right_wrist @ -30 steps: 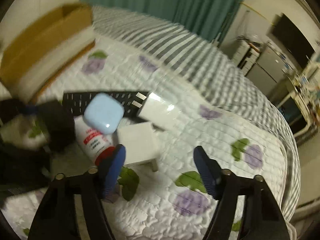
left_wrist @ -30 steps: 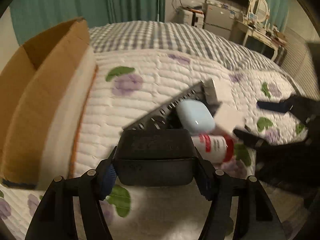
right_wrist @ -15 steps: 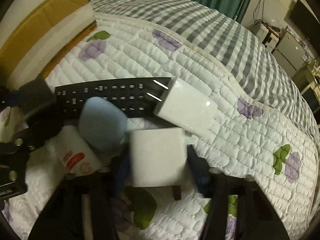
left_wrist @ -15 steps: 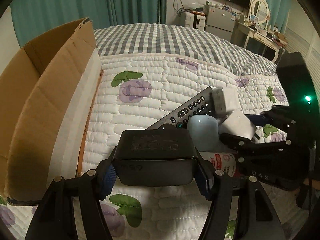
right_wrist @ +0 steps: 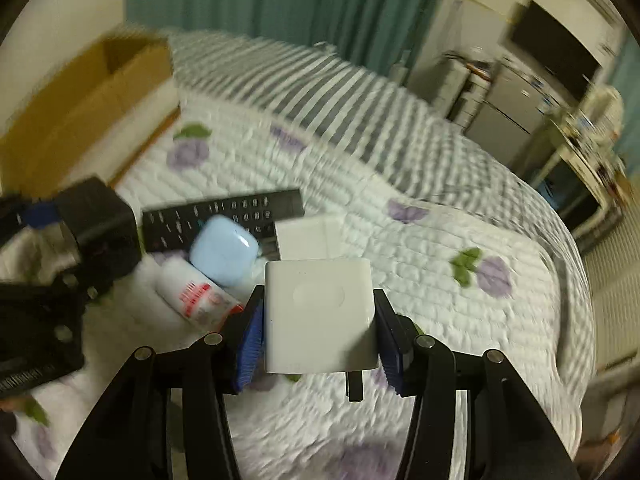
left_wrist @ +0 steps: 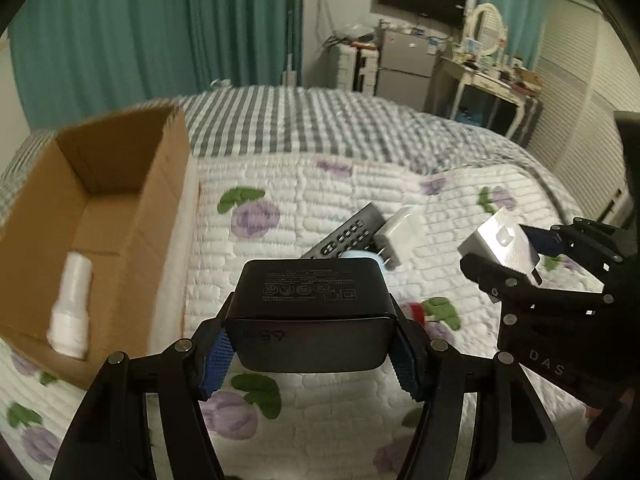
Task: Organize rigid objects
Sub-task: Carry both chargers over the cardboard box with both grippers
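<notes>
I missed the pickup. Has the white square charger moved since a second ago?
Yes. The white square charger has left the quilt beside the red-capped bottle; the right gripper now holds it raised, nearer the camera than the remote.

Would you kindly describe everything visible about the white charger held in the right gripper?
The white charger is a glossy, rounded-corner plastic block with a faint oval mark on its face and dark metal prongs pointing down. The right gripper clamps its two sides between blue pads, holding it lifted above the quilt, touching nothing else.

Both wrist views look forward over the bed point(left_wrist: 360, 184); both show the remote point(right_wrist: 224, 216).
</notes>
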The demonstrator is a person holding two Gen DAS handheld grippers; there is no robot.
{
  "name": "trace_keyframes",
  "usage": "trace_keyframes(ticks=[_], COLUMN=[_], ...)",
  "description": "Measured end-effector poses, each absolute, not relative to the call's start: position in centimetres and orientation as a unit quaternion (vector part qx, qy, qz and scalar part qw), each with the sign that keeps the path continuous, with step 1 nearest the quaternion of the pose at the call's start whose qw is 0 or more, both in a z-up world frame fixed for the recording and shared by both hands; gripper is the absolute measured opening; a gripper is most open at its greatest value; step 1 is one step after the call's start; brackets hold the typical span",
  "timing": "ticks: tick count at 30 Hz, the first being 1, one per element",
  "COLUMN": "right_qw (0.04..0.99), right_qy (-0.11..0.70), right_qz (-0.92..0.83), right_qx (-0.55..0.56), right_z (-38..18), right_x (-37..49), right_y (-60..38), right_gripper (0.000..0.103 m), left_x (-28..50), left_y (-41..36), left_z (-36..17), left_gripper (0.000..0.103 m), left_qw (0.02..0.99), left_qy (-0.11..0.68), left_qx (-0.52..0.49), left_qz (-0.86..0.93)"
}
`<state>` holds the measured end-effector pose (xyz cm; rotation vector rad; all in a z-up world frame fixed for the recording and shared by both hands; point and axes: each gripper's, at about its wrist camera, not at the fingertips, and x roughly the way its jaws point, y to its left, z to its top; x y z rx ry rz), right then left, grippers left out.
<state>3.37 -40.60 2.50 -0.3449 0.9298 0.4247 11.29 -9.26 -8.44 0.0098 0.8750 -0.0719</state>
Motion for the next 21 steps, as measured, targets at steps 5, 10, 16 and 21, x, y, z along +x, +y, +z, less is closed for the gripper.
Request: trace_keyframes(ticks=[5, 10, 16, 21], right_qw=[0.892, 0.91, 0.919, 0.917], right_qy=[0.407, 0.377, 0.336, 0.328], right_qz=[0.16, 0.143, 0.179, 0.207], right_qx=[-0.118, -0.094, -0.098, -0.094], right_z=[7.3, 11.5, 16.4, 17.6], right_x=[1.2, 0.1, -2.2, -2.5], right_y=[-40.3, -38.1, -32.6, -28.2], right_gripper=[0.05, 0.05, 0.05, 0.05], left_x=[9.5, 8.2, 7.4, 7.6], left_y=[-7.4, -3.7, 1.9, 5.7], left_z=[-4.5, -0.6, 3.0, 3.2], left_gripper=[0.067, 0.067, 0.067, 0.068], left_qw=[0.912, 0.918, 0.931, 0.935], left_qy=[0.402, 0.389, 0.36, 0.353], left_qx=[0.014, 0.018, 0.033, 0.035], left_qz=[-0.075, -0.078, -0.049, -0.032])
